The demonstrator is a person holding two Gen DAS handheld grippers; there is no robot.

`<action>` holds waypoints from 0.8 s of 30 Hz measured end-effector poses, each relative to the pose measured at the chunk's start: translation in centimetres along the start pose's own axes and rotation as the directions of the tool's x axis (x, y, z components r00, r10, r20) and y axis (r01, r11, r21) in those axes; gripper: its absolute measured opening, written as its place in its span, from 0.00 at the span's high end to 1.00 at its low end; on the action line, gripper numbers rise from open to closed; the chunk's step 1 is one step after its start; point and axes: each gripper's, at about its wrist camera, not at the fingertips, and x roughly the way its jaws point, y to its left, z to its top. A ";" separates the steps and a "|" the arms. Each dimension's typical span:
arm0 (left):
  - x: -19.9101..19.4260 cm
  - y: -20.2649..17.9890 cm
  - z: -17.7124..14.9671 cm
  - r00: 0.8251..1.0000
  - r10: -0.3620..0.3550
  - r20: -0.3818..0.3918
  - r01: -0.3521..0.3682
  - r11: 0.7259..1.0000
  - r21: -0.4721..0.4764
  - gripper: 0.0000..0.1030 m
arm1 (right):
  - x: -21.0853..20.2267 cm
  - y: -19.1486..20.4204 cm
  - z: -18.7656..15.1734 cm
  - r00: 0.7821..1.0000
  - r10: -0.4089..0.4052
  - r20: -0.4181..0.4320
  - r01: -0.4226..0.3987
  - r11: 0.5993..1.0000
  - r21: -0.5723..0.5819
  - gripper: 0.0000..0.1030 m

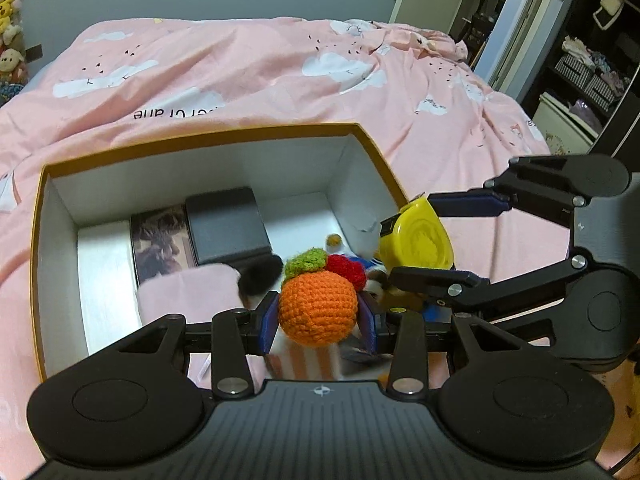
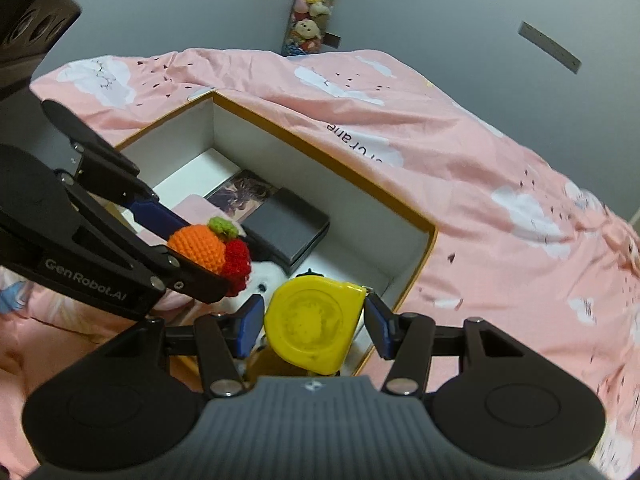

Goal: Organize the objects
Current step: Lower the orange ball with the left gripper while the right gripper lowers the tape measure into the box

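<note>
My left gripper is shut on a crocheted orange fruit with a green leaf and a red ball, held over the near end of an open white box with an orange rim. It also shows in the right wrist view. My right gripper is shut on a yellow tape measure, held over the box's near right corner; it shows in the left wrist view. The two grippers are side by side, close together.
The box lies on a bed with a pink cloud-print cover. Inside lie a black case, a picture card, a pink cloth and small toys. An open wardrobe stands at the right.
</note>
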 end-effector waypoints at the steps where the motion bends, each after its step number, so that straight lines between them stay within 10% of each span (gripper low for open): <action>1: 0.2 0.2 0.3 1.000 0.002 0.000 -0.002 1.000 0.000 0.55 | 0.4 -0.2 0.3 1.000 0.003 -0.003 -0.003 1.000 -0.011 0.45; 24: 6.4 4.8 4.7 0.999 -0.029 -0.016 0.028 0.999 -0.027 0.55 | 12.7 -1.9 3.3 0.988 0.000 -0.157 -0.049 0.950 -0.308 0.45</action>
